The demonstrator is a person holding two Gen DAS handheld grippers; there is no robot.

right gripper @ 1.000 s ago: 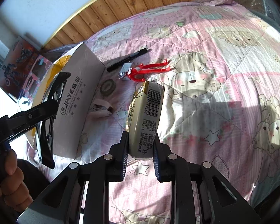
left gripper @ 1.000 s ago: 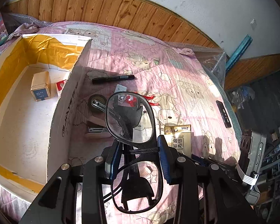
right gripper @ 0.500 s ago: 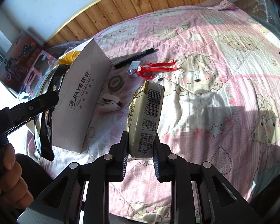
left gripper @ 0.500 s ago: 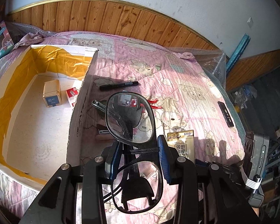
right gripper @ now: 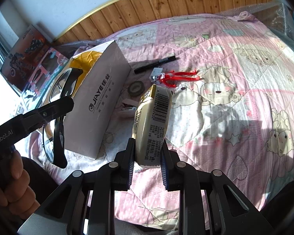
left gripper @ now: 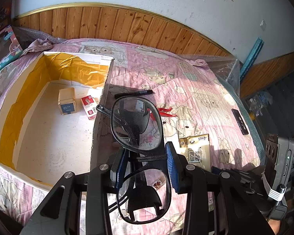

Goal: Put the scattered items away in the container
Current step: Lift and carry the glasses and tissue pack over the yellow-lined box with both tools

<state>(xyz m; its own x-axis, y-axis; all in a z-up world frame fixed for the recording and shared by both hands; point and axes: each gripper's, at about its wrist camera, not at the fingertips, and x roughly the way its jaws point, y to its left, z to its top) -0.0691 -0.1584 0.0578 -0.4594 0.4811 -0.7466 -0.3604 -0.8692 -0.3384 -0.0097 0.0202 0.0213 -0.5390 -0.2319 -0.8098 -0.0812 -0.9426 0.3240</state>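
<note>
While the left gripper (left gripper: 146, 168) holds the black glasses (left gripper: 136, 125) tight by the bridge between its blue pads, the glasses hang in the air just beside the near wall of the cardboard box (left gripper: 97, 137). The right gripper (right gripper: 147, 166) squeezes a cream drink pouch (right gripper: 152, 121) that stands up tall between its fingers, on the side of the box away from the yellow lining.

I think the step now is to carry the glasses over the box wall and set them inside. To do this well, lift them clear of the wall so the folded arms do not catch on the edge. Then lower them onto the bare white floor of the box, away from the little yellow cube (left gripper: 67, 103) and the small red and white packet (left gripper: 89, 105) at the far end. Open the fingers only when the glasses are low, so the lenses do not bang.

Outside the box, near its long side, lie a black marker (right gripper: 154, 64), a red toy figure (right gripper: 176, 77), a tape roll (right gripper: 135, 87) and what looks like a stapler (right gripper: 127, 107). A flat cream packet (left gripper: 196, 150) lies farther from the box.

In the left view the glasses hide the tape roll and most of the red toy. I cannot read the small words on the pouch.
</note>
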